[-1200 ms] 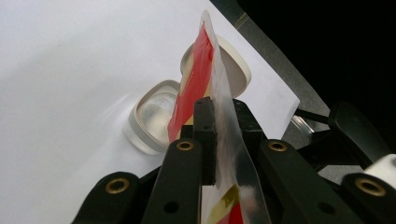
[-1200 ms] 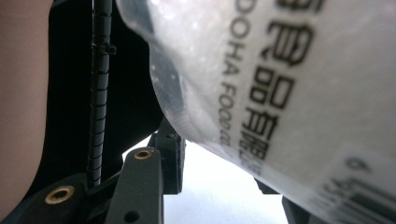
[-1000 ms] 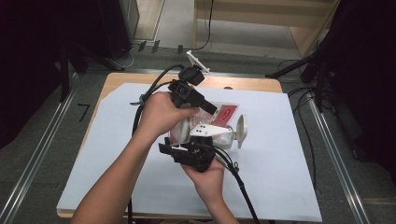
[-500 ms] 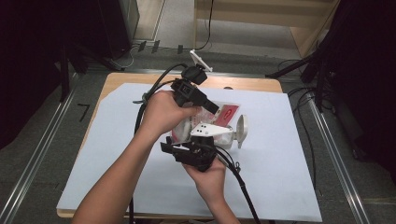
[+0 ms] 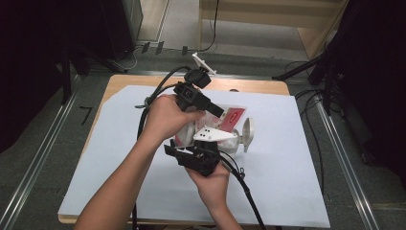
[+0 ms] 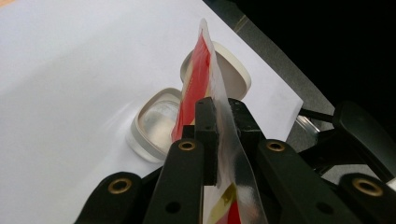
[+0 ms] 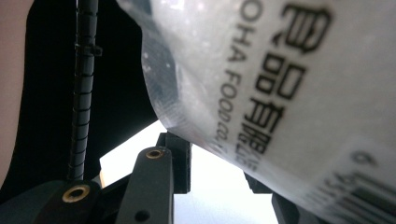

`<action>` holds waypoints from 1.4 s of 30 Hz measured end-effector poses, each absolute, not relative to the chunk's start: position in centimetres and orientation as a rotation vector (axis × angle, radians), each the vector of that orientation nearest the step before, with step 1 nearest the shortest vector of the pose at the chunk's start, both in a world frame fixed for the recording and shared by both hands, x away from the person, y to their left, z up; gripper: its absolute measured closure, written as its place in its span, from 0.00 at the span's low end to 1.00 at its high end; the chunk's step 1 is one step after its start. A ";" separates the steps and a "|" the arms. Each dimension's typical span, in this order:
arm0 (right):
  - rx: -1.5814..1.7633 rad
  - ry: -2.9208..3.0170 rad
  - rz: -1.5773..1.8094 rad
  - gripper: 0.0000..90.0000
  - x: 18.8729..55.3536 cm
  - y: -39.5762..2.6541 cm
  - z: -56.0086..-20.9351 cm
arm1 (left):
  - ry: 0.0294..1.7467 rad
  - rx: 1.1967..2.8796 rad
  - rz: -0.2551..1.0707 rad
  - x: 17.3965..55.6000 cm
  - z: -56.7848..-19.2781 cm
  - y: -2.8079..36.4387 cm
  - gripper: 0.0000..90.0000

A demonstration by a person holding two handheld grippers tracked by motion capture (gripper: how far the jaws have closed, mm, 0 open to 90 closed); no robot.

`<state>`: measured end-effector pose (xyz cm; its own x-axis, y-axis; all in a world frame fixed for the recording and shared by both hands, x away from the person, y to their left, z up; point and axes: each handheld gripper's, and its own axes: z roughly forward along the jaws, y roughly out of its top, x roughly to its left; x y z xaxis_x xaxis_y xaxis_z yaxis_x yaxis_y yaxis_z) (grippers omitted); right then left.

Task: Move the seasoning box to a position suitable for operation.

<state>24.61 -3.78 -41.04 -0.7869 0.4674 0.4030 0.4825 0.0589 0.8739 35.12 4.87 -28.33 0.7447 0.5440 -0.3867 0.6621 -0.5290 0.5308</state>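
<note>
Pouch [image 6: 205,88]: a flat plastic food pouch, red printed face, translucent sealed edge, held above the table between the 2 grippers.
Left gripper [image 6: 223,112]: jaws clamped on the pouch's thin edge, pads pressed flat against the film.
Right gripper [image 7: 215,163]: jaws stand apart; the pouch's white printed back [image 7: 280,79] lies between and over them. Contact of the pads cannot be told.
Risk 1: the smooth film may slip from the left pads if it is pulled hard by the right gripper.
Risk 2: if the pouch is torn open unevenly, contents may be spilled onto the white sheet [image 5: 119,158].
Nearby: a clear container [image 6: 154,123] and its lid [image 6: 231,70] are seen on the sheet below the pouch.
</note>
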 end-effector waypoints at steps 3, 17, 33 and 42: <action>-1.023 -2.284 -1.894 0.75 24.6 -3.7 -41.1 | 0.895 2.264 -0.218 35.0 -28.3 5.0 0.95; -1.032 -2.239 -1.901 0.71 25.3 -4.0 -41.0 | 0.916 2.242 -0.184 35.2 -28.2 4.7 0.95; -1.007 -2.295 -1.893 0.71 24.9 -3.7 -40.9 | 0.913 2.253 -0.186 35.2 -28.2 4.9 0.95; -1.011 -2.296 -1.891 0.72 24.8 -3.8 -40.9 | 0.907 2.263 -0.183 35.0 -28.2 4.9 0.94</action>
